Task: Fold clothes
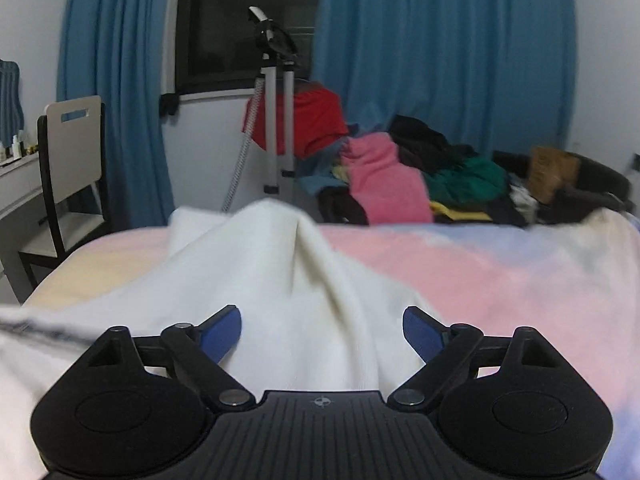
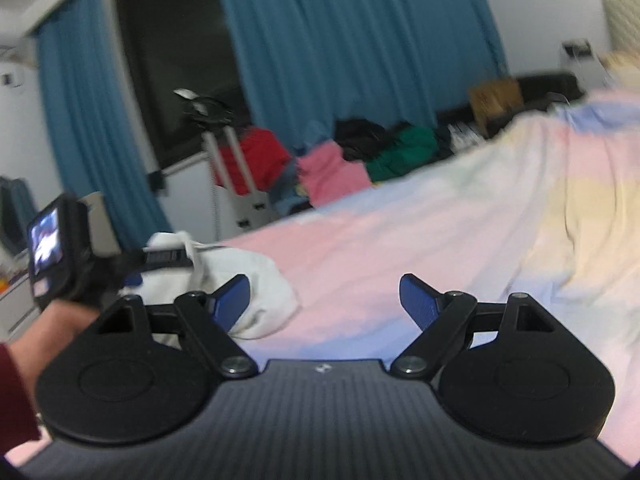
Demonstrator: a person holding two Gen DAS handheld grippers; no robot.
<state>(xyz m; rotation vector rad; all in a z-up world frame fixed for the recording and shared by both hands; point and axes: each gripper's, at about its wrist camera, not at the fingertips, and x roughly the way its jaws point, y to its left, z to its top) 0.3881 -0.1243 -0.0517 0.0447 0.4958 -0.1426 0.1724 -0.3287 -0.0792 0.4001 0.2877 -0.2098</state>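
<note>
While spread wide over the bed [image 1: 500, 272], left gripper [image 1: 322, 334] straddles a white garment [image 1: 280, 280]; right gripper [image 2: 325, 300] gapes, garment edge beside its left finger [image 2: 232, 300].

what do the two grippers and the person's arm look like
Both the left gripper and the right gripper are matte black, with a ribbed body, two rounded discs, silver pivot bolts and blue-padded fingers. A small lit screen sits on the left one. The sleeve is dark red.

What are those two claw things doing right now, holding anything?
Left gripper: open, holding nothing, white garment beneath it.
Right gripper: open, empty, above the pastel bedspread.
</note>
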